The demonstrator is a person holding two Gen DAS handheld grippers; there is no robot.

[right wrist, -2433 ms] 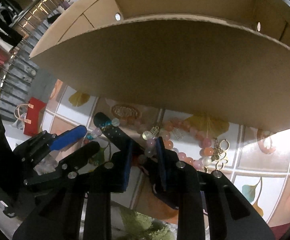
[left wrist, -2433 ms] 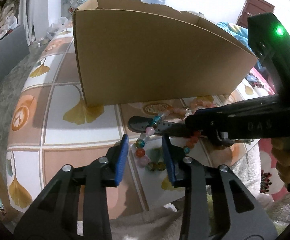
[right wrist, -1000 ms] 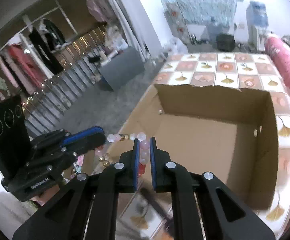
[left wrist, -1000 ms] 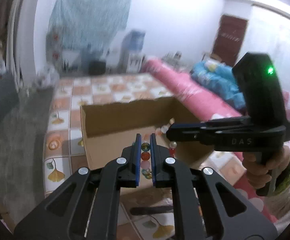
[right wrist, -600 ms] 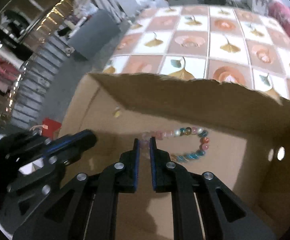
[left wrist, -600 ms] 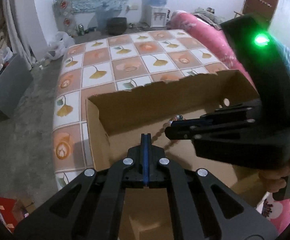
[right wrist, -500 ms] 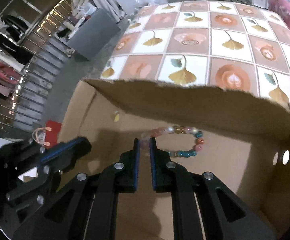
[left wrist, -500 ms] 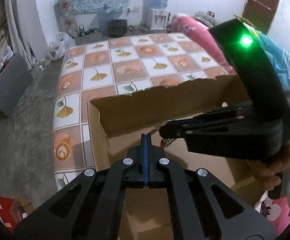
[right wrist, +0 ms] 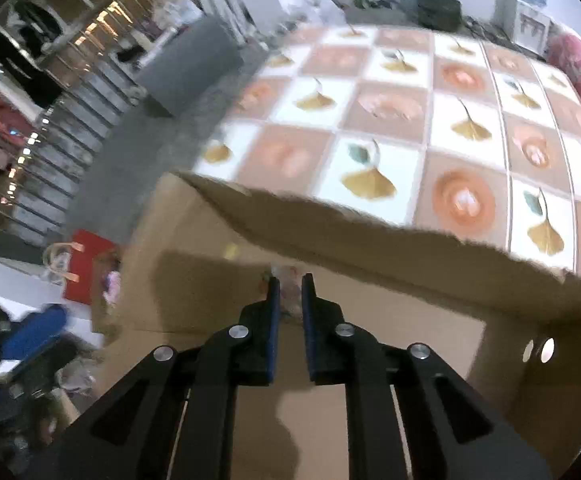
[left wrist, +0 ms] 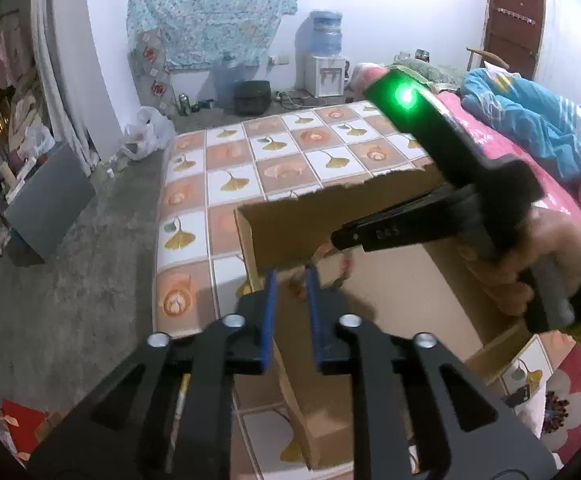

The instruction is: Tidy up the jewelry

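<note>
A patterned mat (left wrist: 226,180) of ginkgo-leaf squares covers the floor, with grey concrete to its left and a bed with pink bedding (left wrist: 530,148) on the right. Far off, a water dispenser (left wrist: 325,60) stands by the white wall. On the mat sits an open cardboard box (left wrist: 410,300), its torn far wall rising between the claws and the tiles beyond. A red bag (right wrist: 84,266) lies on the floor left of the box.

The left claw (left wrist: 291,280) hangs over the box's near left corner; its blue pads have just been opening and stand slightly apart, gripping nothing. The right claw (right wrist: 288,284), held in a hand (left wrist: 546,256), points down into the box, its pads a narrow gap apart. A blurred beaded bracelet (right wrist: 290,280) shows at their tips inside the box; whether the pads pinch it I cannot tell.
</note>
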